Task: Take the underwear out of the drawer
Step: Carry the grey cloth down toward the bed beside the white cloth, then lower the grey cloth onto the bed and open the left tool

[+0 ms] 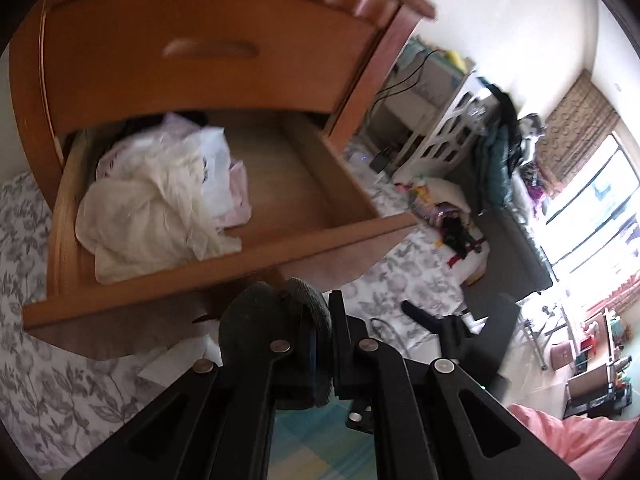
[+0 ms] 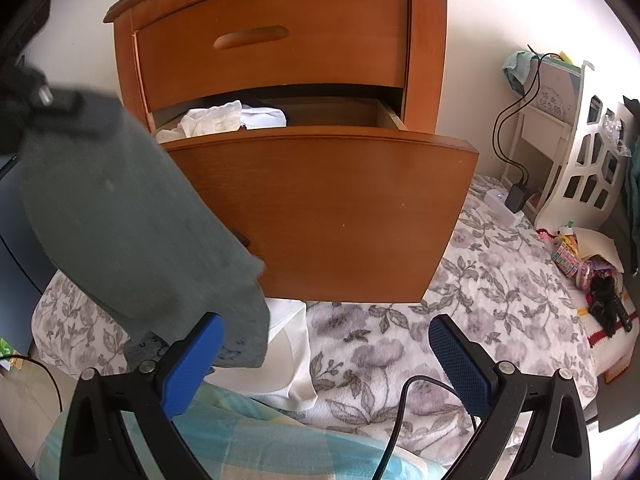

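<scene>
Floral grey-and-white bedding [image 2: 400, 344] spreads under the orange-brown wooden nightstand [image 2: 280, 20], whose lower drawer [image 2: 320, 216] is pulled open. Your left gripper [image 1: 308, 344] is clamped on a dark grey-green knitted garment [image 2: 132, 216], which hangs from it at nine o'clock in the right wrist view, its hem draped over your right gripper's left blue pad. Your right gripper [image 2: 326, 356] has its jaws wide apart and holds nothing.

More underwear sits in the drawer: a cream-and-white crumpled pile [image 1: 160, 204] at the left side, toward ten o'clock in the left wrist view.

Risks, as I judge them: the dangling cloth could snag on that blue pad or on the drawer's front edge if you swing either tool. A black cable [image 2: 404, 412] loops by your right gripper at six o'clock and may catch. Reaching into the pile could drag several pieces out together.
</scene>
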Demonstrator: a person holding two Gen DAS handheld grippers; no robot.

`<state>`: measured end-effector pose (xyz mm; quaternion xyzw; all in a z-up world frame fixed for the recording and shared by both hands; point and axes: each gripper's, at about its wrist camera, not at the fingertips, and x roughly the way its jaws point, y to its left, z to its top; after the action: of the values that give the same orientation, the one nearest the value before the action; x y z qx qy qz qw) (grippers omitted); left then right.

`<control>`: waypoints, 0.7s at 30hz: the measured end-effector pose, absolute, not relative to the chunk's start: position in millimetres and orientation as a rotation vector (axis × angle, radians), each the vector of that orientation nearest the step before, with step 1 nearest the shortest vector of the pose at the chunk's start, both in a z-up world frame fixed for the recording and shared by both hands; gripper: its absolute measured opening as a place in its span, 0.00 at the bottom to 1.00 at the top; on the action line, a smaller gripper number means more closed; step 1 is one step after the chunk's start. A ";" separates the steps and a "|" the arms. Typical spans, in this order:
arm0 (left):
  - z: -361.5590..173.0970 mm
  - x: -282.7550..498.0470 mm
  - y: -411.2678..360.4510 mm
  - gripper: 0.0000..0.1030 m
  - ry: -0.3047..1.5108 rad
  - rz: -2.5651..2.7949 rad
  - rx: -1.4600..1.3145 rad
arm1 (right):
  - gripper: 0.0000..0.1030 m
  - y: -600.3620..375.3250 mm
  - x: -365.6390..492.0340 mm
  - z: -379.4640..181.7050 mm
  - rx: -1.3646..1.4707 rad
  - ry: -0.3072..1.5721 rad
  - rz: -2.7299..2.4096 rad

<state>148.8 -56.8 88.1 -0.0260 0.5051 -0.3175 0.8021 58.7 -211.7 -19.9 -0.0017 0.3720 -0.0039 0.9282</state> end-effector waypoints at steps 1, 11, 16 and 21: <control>84.4 150.7 -58.9 0.05 1.090 -0.673 -0.054 | 1.00 -211.8 58.8 -20.4 -0.003 0.763 -0.008; 30.1 166.3 -59.9 0.05 1.161 -0.566 -0.128 | 1.00 -212.8 60.1 -23.4 0.000 0.773 -0.004; 7.4 167.0 -63.5 0.05 1.181 -0.486 -0.048 | 1.00 -212.5 60.6 -24.4 0.000 0.776 -0.004; -10.6 170.0 -62.3 0.05 1.201 -0.411 0.017 | 1.00 -211.8 61.6 -25.5 -0.004 0.781 -0.004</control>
<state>170.0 -62.3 -10.6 0.0079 0.5610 -0.1919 0.8052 61.6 -211.8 -25.5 -0.0020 0.3808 -0.0018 0.9246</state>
